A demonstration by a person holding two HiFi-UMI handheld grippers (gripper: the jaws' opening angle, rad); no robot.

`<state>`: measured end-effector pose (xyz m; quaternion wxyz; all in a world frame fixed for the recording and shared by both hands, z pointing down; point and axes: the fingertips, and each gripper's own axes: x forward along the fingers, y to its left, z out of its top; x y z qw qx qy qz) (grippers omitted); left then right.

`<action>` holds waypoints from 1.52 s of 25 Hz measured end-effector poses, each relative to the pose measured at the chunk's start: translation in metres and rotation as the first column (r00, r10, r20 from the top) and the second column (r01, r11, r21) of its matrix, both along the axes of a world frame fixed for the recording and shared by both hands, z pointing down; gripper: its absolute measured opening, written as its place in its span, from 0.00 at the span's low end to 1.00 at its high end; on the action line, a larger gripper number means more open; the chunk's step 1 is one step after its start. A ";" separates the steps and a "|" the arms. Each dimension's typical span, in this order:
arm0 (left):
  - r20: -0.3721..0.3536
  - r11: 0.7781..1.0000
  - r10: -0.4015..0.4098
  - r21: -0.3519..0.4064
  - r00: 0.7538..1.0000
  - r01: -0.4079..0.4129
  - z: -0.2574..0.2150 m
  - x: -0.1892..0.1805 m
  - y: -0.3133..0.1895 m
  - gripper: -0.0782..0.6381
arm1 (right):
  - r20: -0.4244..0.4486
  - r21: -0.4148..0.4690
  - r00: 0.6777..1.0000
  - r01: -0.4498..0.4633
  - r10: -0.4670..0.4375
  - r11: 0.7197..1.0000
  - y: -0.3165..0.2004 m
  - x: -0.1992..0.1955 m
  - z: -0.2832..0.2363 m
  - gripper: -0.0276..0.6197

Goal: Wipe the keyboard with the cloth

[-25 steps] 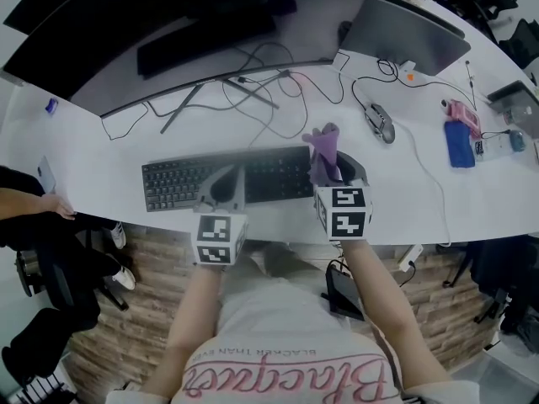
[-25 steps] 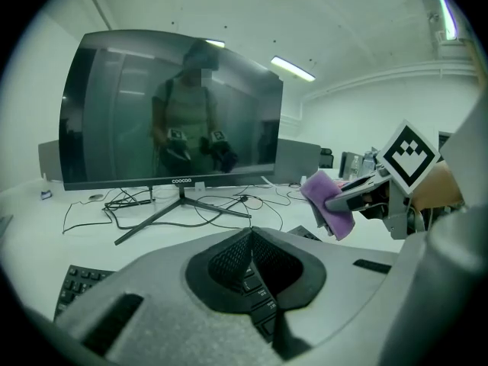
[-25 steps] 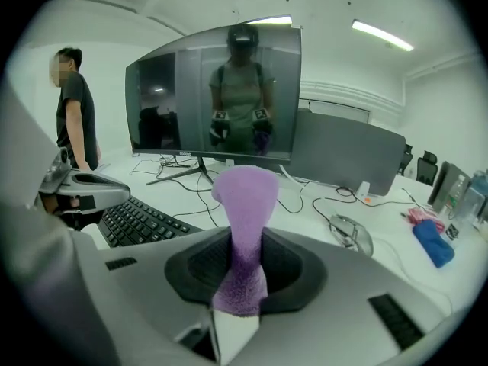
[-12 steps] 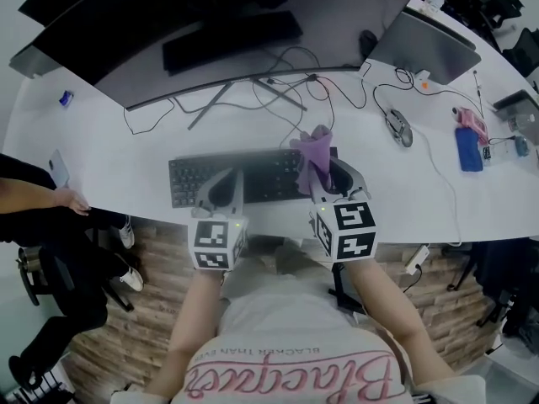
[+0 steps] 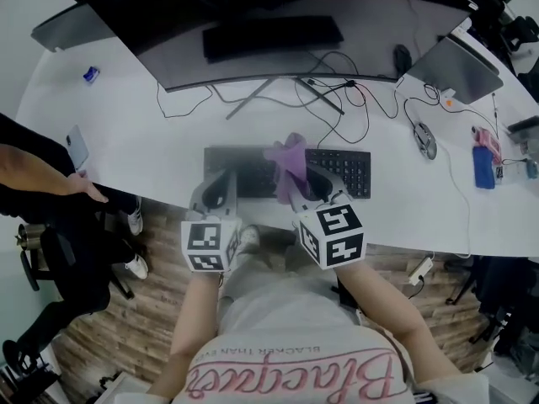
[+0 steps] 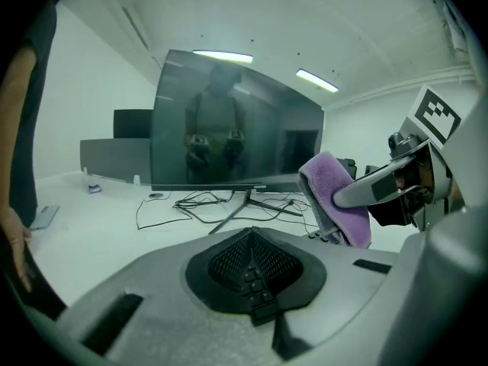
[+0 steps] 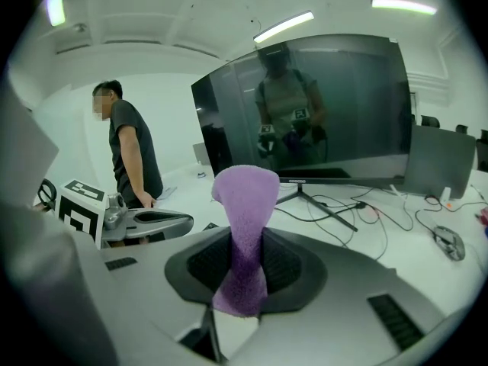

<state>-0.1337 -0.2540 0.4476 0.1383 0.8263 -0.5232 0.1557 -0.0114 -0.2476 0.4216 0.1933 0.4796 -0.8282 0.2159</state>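
A dark keyboard (image 5: 345, 168) lies near the front edge of the white desk (image 5: 152, 141). My right gripper (image 5: 305, 177) is shut on a purple cloth (image 5: 288, 158), which sticks out past the jaws over the keyboard's middle. In the right gripper view the cloth (image 7: 244, 227) stands twisted between the jaws of my right gripper (image 7: 244, 242). My left gripper (image 5: 224, 177) sits over the keyboard's left end, shut and empty. The left gripper view shows its closed jaws (image 6: 252, 239) with the cloth (image 6: 335, 200) to the right. Whether the cloth touches the keys is hidden.
A wide monitor (image 5: 278, 15) stands behind the keyboard with loose cables (image 5: 328, 91) at its stand. A mouse (image 5: 425, 140), a laptop (image 5: 459, 66) and a blue item (image 5: 482, 167) lie right. A phone (image 5: 76, 147) and another person's hand (image 5: 88, 192) are left.
Both grippers have moved left along the keyboard. The right one with the cloth went from the keyboard's right end to its middle; the left one went to the left end.
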 end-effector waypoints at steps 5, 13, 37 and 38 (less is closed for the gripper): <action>-0.004 0.998 -0.061 -0.013 0.998 0.061 0.004 -0.044 0.007 0.12 | 0.033 -0.029 0.996 0.078 -0.077 0.997 0.005 -0.054 0.005 0.18; -0.006 0.990 -0.137 -0.034 0.991 0.137 0.012 -0.101 0.014 0.12 | 0.144 -0.170 0.979 0.171 -0.147 0.971 0.015 -0.128 0.032 0.18; 0.027 0.983 -0.146 -0.108 0.989 0.148 0.051 -0.165 0.012 0.12 | 0.170 -0.427 0.976 0.199 -0.138 0.882 0.024 -0.219 0.127 0.18; 0.028 0.983 -0.145 -0.110 0.989 0.147 0.051 -0.165 0.011 0.12 | 0.168 -0.424 0.977 0.193 -0.133 0.885 0.020 -0.218 0.127 0.18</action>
